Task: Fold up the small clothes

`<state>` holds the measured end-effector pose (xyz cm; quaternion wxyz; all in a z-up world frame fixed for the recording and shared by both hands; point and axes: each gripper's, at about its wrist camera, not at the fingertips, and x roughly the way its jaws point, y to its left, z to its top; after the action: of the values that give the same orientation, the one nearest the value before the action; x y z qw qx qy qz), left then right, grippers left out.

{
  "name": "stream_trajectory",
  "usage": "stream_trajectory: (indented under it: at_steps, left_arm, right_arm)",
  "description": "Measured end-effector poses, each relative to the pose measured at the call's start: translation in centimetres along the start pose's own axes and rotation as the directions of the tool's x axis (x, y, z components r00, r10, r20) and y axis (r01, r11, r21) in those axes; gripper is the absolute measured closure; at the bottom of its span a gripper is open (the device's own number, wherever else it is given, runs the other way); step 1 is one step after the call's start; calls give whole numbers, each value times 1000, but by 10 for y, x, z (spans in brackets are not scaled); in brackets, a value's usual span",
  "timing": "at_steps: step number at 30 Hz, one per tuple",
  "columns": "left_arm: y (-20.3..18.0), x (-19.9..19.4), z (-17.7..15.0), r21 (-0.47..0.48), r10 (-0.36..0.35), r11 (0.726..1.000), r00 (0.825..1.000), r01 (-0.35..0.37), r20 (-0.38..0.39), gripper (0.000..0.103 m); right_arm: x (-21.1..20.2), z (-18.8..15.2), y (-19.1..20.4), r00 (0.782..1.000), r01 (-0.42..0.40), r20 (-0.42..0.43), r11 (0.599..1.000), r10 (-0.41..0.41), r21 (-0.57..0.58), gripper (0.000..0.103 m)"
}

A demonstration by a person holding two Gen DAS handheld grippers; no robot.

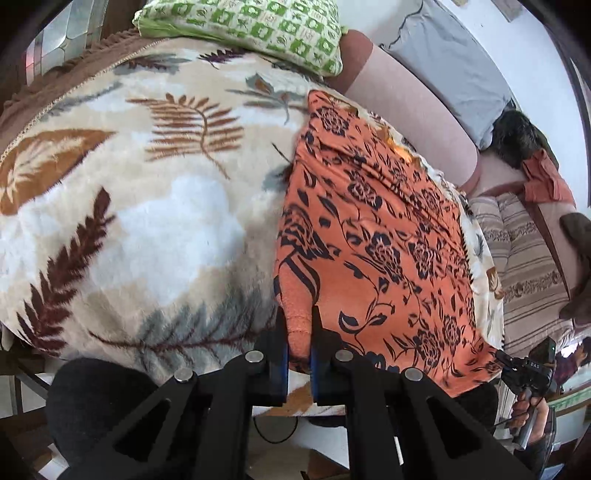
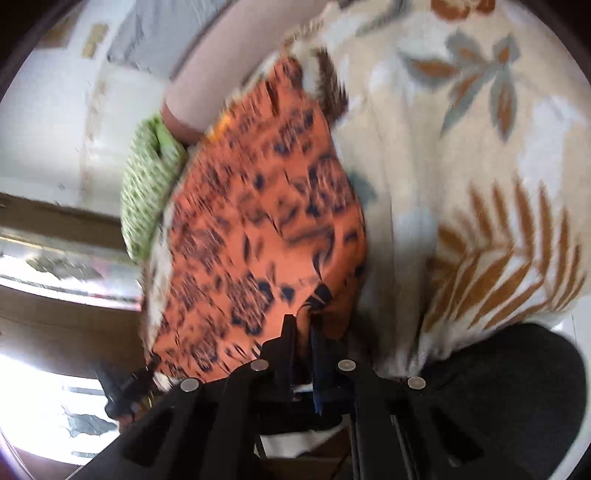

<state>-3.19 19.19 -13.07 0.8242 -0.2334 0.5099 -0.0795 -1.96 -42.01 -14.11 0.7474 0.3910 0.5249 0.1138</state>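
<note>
Left gripper (image 1: 299, 328) and right gripper (image 2: 303, 328) each pinch a near corner of the orange floral garment (image 1: 388, 229) on the leaf-print blanket (image 1: 147, 206) — I'd lift both evenly, keeping that edge taut. Then carry it over to the far hem — no dragging

The left gripper (image 1: 298, 325) pinches the near corner of the orange flowered cloth (image 1: 384, 236), which lies on the leaf-patterned blanket (image 1: 147, 206).

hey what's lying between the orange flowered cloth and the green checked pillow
Only bare leaf-print blanket, in the left wrist view: the orange flowered cloth lies lower right, the green checked pillow at the top edge.
</note>
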Motion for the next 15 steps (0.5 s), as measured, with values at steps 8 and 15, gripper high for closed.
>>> stream_trajectory:
  at_steps: [8,15]
  left_arm:
    - [11,6,-2,-46,4,999,1000,-5,-25,95]
    - [-10,-13,23,6,-22,1000,999,21,36,95]
  right_arm:
    - [-4,-8,-26,1000,4,-18,998,-3,70,95]
    - [-14,9,-10,991,-132,28,989,130,74,95]
